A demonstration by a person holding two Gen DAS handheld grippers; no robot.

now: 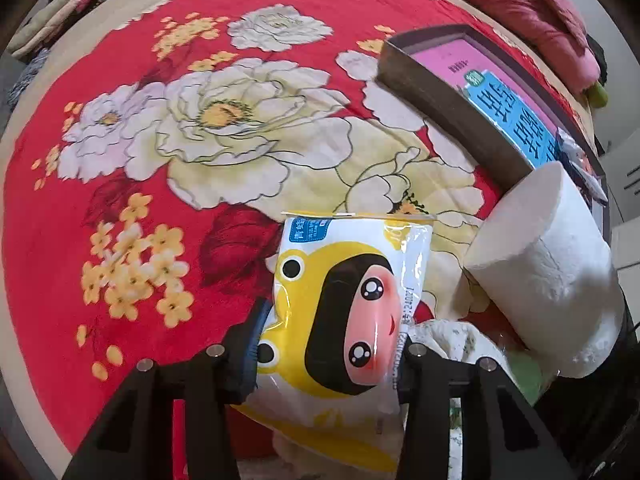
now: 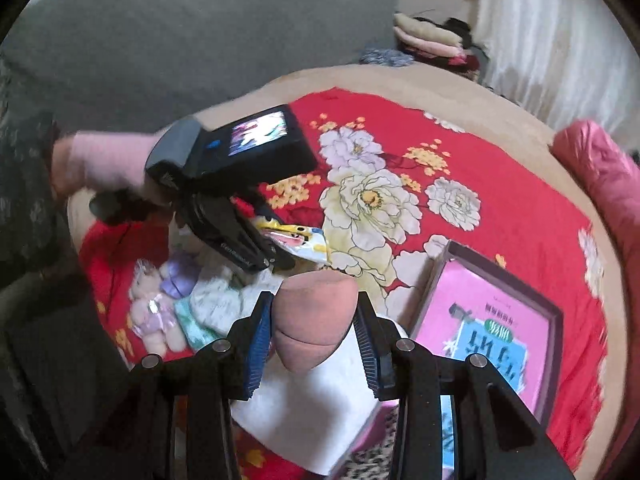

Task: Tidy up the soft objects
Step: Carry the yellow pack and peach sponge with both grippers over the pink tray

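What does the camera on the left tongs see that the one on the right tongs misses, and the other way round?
Only the left view shows the left tongs closed on the cartoon tissue pack seen from close up, and the toilet paper roll standing whole.

Only the right view shows the right tongs gripping a pink sponge, a plush doll on the bed, and a sleeve behind the left tongs.

Both show the red floral bedspread, the open box with its pink lining, and folded clothes far off.
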